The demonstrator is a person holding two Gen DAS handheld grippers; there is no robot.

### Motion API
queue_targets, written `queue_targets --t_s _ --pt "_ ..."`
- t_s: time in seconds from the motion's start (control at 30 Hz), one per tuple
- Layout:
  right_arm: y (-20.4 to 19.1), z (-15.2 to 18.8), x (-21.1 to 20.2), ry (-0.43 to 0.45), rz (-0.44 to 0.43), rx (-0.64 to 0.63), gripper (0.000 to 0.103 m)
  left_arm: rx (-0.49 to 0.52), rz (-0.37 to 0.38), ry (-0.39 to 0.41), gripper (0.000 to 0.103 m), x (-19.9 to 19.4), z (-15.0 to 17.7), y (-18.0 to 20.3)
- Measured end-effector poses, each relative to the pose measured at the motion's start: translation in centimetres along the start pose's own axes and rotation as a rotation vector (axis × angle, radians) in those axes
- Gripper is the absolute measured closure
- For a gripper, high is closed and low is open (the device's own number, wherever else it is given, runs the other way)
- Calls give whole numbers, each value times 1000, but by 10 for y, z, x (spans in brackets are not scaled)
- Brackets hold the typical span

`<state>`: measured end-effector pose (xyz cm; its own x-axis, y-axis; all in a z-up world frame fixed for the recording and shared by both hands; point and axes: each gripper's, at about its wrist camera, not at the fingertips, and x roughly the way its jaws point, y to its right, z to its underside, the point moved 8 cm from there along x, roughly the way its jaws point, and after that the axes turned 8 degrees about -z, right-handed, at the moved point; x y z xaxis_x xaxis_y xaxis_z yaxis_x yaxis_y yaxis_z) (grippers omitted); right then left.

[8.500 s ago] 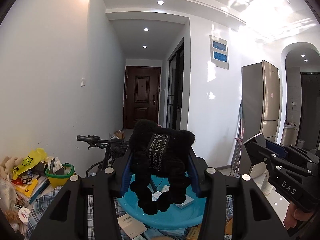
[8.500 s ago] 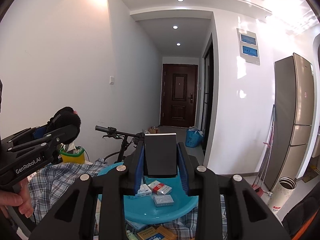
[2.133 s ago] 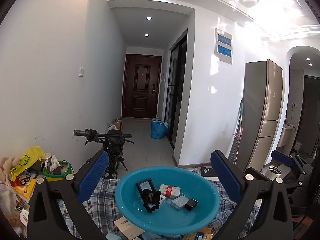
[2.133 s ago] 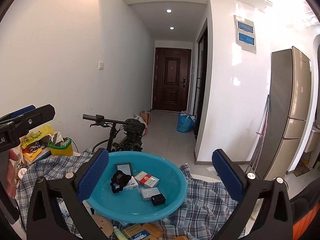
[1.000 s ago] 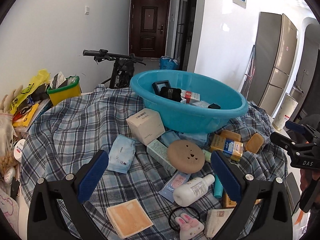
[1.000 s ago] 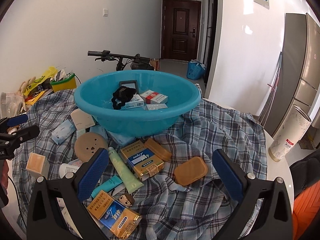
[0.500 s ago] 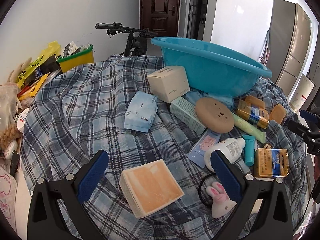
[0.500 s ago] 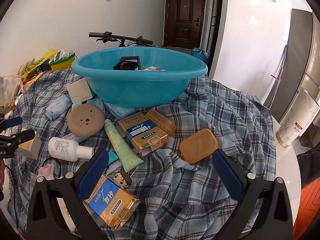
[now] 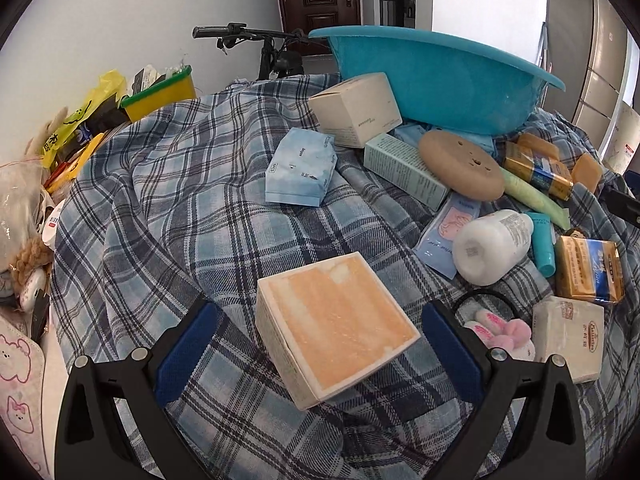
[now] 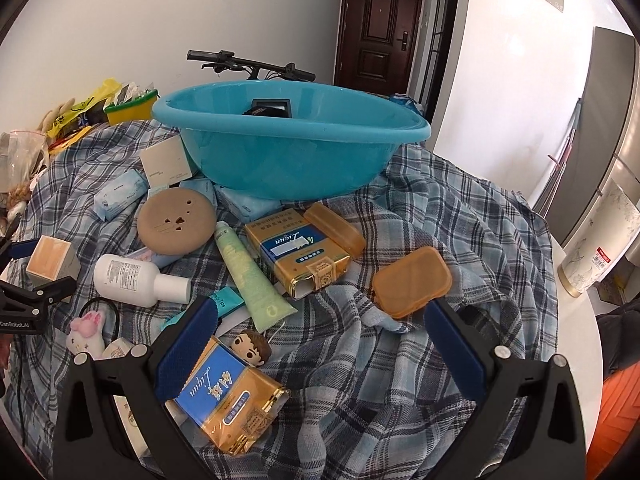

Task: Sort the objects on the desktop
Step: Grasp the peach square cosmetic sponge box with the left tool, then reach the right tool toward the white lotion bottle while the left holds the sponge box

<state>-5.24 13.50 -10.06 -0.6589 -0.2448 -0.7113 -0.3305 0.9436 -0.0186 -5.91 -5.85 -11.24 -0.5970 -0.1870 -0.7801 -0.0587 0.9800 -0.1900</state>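
Note:
My left gripper [image 9: 320, 346] is open low over the plaid cloth, and a white box with an orange top [image 9: 336, 320] sits between its blue pads without touching them. In the right wrist view that box [image 10: 50, 258] lies at the far left beside the left gripper [image 10: 34, 294]. My right gripper [image 10: 320, 344] is open too; a gold and blue pack [image 10: 228, 400] lies by its left finger and an orange soap case [image 10: 412, 282] lies ahead on the right. The blue basin [image 10: 288, 152] behind holds a black frame [image 10: 272, 104] and a black plush.
Scattered on the cloth are a round tan disc [image 10: 176, 222], a white bottle [image 10: 132, 280], a green tube [image 10: 248, 276], a gold carton [image 10: 296, 254], a blue tissue pack [image 9: 300, 172], a cream box [image 9: 354, 110], and a pink bunny hair tie [image 9: 500, 328]. Clutter lines the left edge; a bicycle stands behind.
Both grippers let go of the black plush and the frame into the basin, then came down toward the table. The left one has closed in around the orange-topped box.

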Motion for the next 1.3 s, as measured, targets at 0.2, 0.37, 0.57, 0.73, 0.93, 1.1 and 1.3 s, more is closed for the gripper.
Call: queue_targets --t_s 0.2,0.37,0.57,0.73,0.93,1.1,1.3 --pt "1 7 4 -18 4 -13 0 30 -18 36 34 -3 -3 -1" --pt "3 8 8 -28 3 -9 0 77 -17 85 34 -16 -7 8" --pt "-5 6 7 -28 -11 -30 0 80 -4 112 34 -25 -14 12" --pt "-21 4 7 -41 -57 -57 0 74 3 114 34 -27 -13 11" --pt "-61 1 19 -109 -257 -10 0 58 3 122 34 -30 -8 4" --pt "-97 -2 35 -145 -319 -9 0 53 -2 136 34 -37 -5 -1" --pt "-126 1 56 -201 -340 -10 0 29 11 136 34 -38 -4 -10"
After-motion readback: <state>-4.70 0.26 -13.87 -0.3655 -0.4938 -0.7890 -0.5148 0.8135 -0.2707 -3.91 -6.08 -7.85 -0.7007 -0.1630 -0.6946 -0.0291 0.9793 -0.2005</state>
